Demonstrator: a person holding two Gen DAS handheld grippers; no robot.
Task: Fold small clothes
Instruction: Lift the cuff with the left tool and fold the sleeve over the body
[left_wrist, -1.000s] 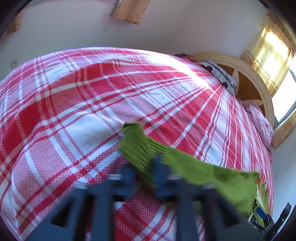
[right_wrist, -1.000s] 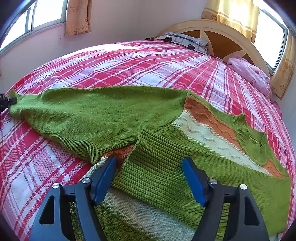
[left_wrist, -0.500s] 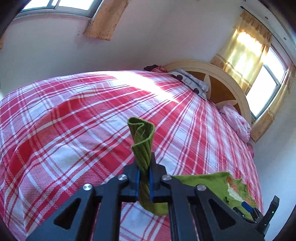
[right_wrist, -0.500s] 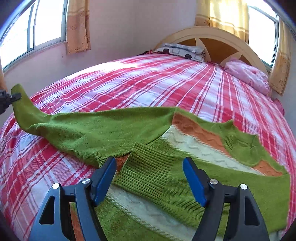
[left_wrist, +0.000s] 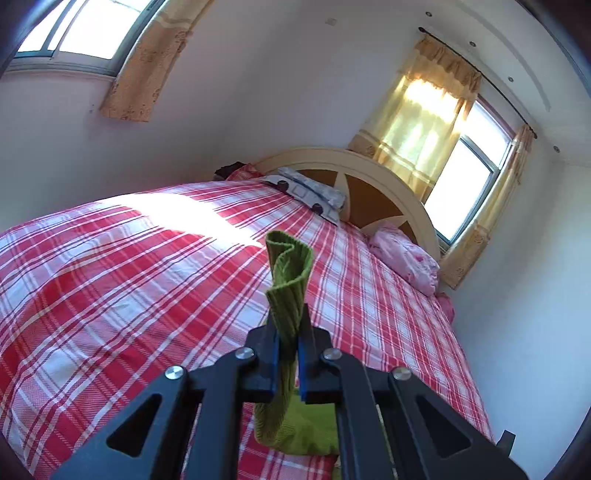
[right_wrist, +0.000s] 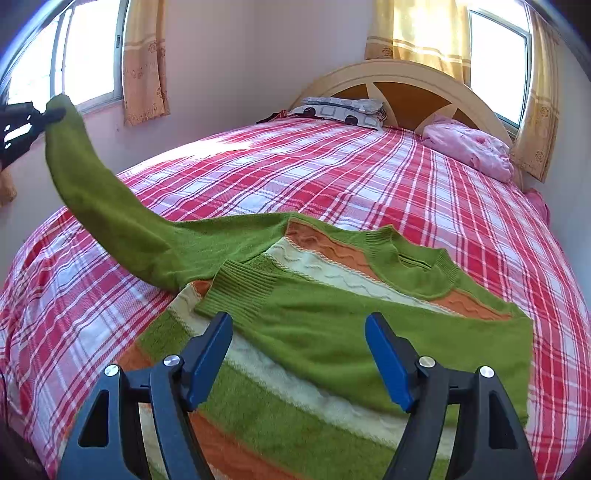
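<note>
The left gripper (left_wrist: 287, 345) is pinched tight on the ribbed cuff (left_wrist: 288, 273) of the green sweater's (right_wrist: 369, 325) sleeve (right_wrist: 110, 214), which pokes up past its fingertips. Holding it by the cuff keeps the whole sleeve hanging in 1 line, lifted clear of the checked bedspread (right_wrist: 332, 177), probably so it can be swung across the body. The right gripper (right_wrist: 299, 354) is spread wide and holds nothing; it hovers just above the sweater's front. Directly ahead of its fingers lies the other sleeve, already folded across the chest, its cuff (right_wrist: 240, 291) just beyond the left finger. The sweater's body lies flat beneath and ahead of this gripper, collar (right_wrist: 413, 262) farther off towards the headboard (right_wrist: 399, 79). The free gripper seems placed to pin the body while the sleeve comes over.
</note>
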